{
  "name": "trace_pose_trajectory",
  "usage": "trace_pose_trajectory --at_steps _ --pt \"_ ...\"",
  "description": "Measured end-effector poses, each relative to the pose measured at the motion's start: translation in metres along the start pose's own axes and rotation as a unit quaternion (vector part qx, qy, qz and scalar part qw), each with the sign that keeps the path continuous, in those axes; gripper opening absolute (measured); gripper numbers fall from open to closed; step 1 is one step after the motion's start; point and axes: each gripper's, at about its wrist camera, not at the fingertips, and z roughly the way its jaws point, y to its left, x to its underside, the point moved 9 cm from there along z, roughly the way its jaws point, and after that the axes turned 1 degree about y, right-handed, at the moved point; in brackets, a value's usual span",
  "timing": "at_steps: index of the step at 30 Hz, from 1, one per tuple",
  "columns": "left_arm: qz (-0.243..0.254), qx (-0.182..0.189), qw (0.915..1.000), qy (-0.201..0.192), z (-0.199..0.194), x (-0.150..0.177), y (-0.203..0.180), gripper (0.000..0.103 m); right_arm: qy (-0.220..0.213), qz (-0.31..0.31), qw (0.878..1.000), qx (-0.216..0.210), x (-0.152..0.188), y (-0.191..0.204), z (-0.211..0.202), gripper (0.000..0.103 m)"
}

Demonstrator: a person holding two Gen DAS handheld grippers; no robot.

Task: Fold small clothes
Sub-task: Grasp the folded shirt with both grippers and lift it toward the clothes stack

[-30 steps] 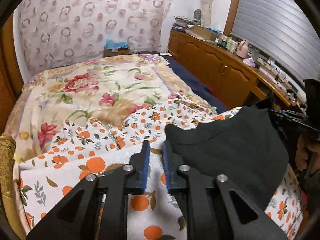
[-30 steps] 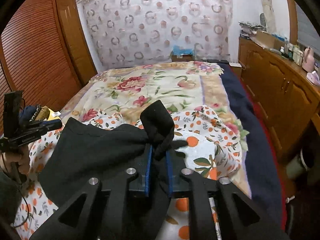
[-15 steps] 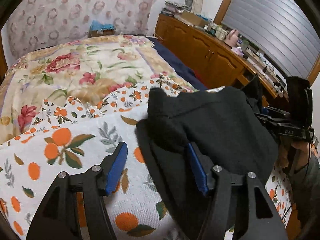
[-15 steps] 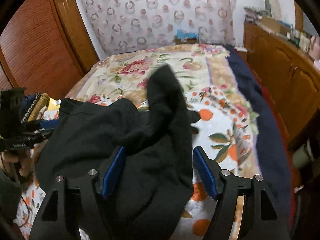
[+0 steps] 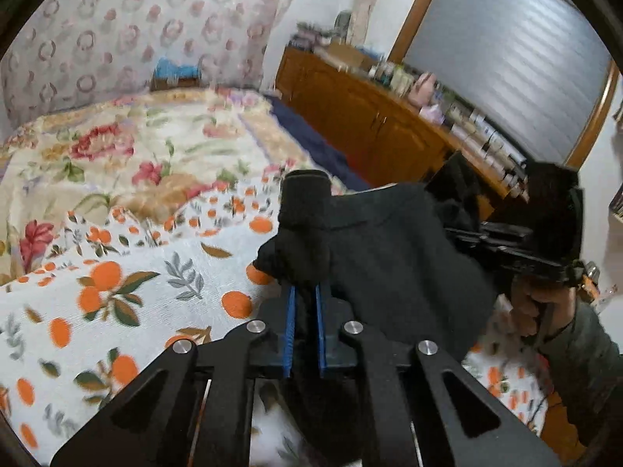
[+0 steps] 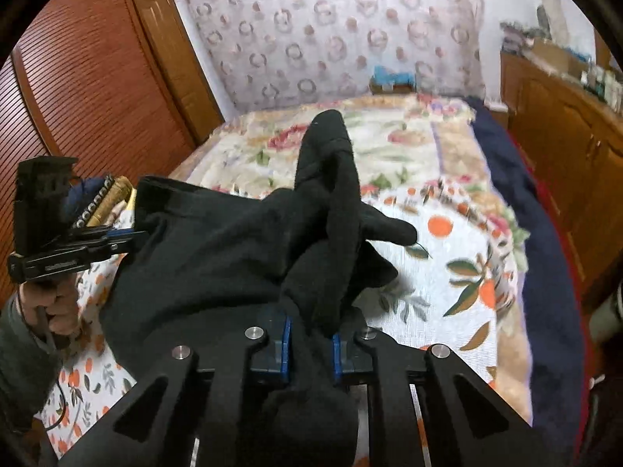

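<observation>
While both tools are clamped on the black garment (image 5: 389, 257), left tool (image 5: 303, 330) lower centre and right tool (image 6: 311, 346) lower centre, it hangs above the orange-print sheet (image 5: 128, 295). I'd pull it taut, level the corners, then lay it flat.

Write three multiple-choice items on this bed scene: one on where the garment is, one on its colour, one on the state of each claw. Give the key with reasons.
1. Where is the garment?
A. On the wooden dresser
B. Held up over the orange-print sheet
C. Hanging on the wardrobe door

2. What colour is the garment?
A. Black
B. Red
C. White

3. What state are the left claw and right claw in?
A. Both wide open
B. Only one grips
C. Both shut on cloth

Key: B, the cloth spans between the two claws above the sheet; A, it is uniformly black in both views; C, each wrist view shows blue pads pinching bunched fabric.
</observation>
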Motion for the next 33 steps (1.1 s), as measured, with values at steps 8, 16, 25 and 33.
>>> trace_pose_trajectory --at_steps 8,16,25,33 --pt "0.015 -0.015 0.9955 -0.093 -0.105 -0.002 -0.023 0.009 -0.083 -0.057 0.995 -0.009 -0.026 0.061 -0.047 0.013" --pt "-0.004 -0.081 0.9817 -0.172 -0.215 0.014 0.013 0.009 -0.126 -0.134 0.981 -0.065 -0.059 0.151 -0.059 0.013" --pt "-0.054 -0.182 0.9538 -0.233 -0.307 0.049 0.080 0.009 -0.139 -0.225 0.957 -0.120 -0.110 0.255 -0.015 0.013" --pt "-0.130 -0.238 0.9271 -0.259 -0.339 0.099 0.141 0.009 -0.114 -0.318 0.929 -0.154 -0.170 0.323 0.079 0.013"
